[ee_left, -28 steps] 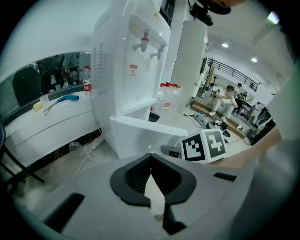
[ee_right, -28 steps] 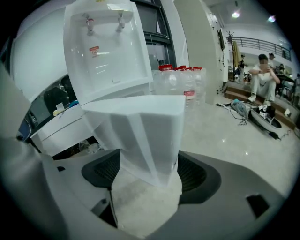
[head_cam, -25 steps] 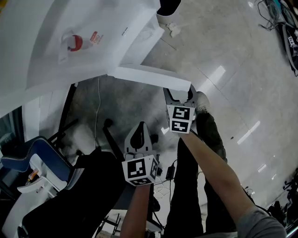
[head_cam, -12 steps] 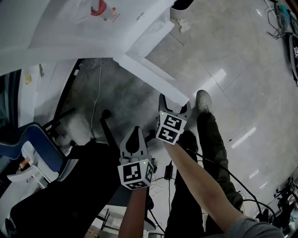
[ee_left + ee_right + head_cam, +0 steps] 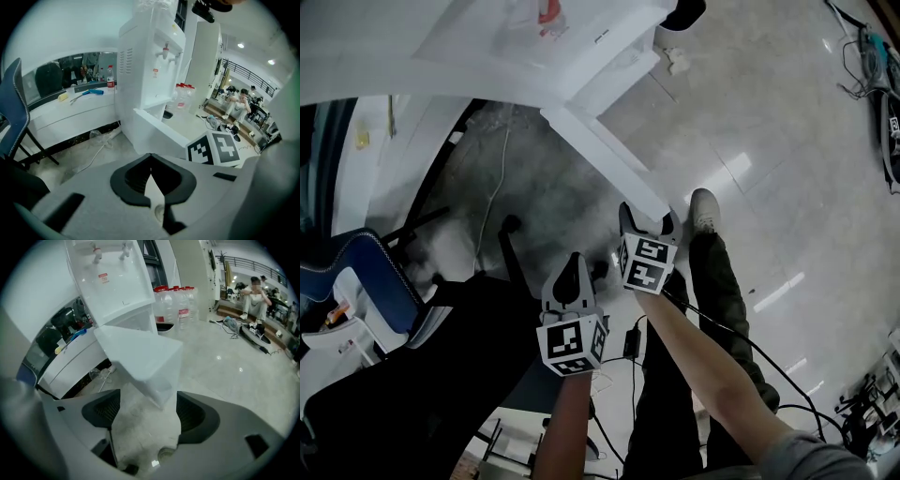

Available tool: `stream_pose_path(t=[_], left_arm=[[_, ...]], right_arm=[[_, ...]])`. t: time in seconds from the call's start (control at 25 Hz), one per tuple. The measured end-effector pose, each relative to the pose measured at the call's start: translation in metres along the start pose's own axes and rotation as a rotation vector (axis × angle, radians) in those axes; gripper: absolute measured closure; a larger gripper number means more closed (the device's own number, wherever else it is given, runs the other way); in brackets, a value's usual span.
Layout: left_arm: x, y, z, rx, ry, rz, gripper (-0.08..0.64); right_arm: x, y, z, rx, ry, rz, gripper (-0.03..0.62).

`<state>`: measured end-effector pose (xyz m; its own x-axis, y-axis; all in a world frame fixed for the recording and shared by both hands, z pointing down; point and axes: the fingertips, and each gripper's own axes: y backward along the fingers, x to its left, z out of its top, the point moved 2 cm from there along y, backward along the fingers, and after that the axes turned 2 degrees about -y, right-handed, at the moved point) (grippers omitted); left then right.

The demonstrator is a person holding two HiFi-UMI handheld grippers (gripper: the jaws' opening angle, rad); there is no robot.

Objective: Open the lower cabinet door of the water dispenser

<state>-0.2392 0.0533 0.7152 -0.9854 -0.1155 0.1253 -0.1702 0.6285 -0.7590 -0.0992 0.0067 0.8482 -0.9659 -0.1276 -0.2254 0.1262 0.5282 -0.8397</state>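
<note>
The white water dispenser (image 5: 487,47) stands at the top of the head view. Its lower cabinet door (image 5: 609,164) is swung out, away from the body. My right gripper (image 5: 649,217) sits just at the door's free end and is open. In the right gripper view the door (image 5: 140,357) fills the space ahead of the spread jaws (image 5: 145,413), with its lower corner just beyond them and nothing gripped. My left gripper (image 5: 570,272) hangs lower and to the left, shut and holding nothing. The left gripper view shows the dispenser (image 5: 150,70) and the open door (image 5: 159,129) beyond its closed tips (image 5: 150,157).
A blue chair (image 5: 356,272) and a black office chair (image 5: 422,375) stand to the left. A white cable (image 5: 492,187) trails on the grey floor beside the dispenser. Water bottles (image 5: 176,301) stand behind the door. My shoe (image 5: 705,211) is right of the right gripper.
The door has swung further out from the dispenser, with the right gripper staying by its free end. Both grippers sit a little lower in the head view; the left one stays shut.
</note>
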Motion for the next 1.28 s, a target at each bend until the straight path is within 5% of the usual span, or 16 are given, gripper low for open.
stream_pose_path(t=[0.24, 0.64, 1.28], left_arm=[[-0.023, 0.013, 0.022, -0.027, -0.003, -0.023, 0.552], [-0.060, 0.060, 0.084, -0.070, -0.041, -0.071, 0.552], [-0.098, 0.158, 0.186, -0.188, -0.051, -0.108, 0.552]], right_arm=[[-0.020, 0.037, -0.008, 0.065, 0.032, 0.057, 0.219], [0.008, 0.146, 0.056, -0.056, 0.208, 0.365, 0.226], [0.048, 0.285, 0.169, -0.205, 0.308, 0.493, 0.293]])
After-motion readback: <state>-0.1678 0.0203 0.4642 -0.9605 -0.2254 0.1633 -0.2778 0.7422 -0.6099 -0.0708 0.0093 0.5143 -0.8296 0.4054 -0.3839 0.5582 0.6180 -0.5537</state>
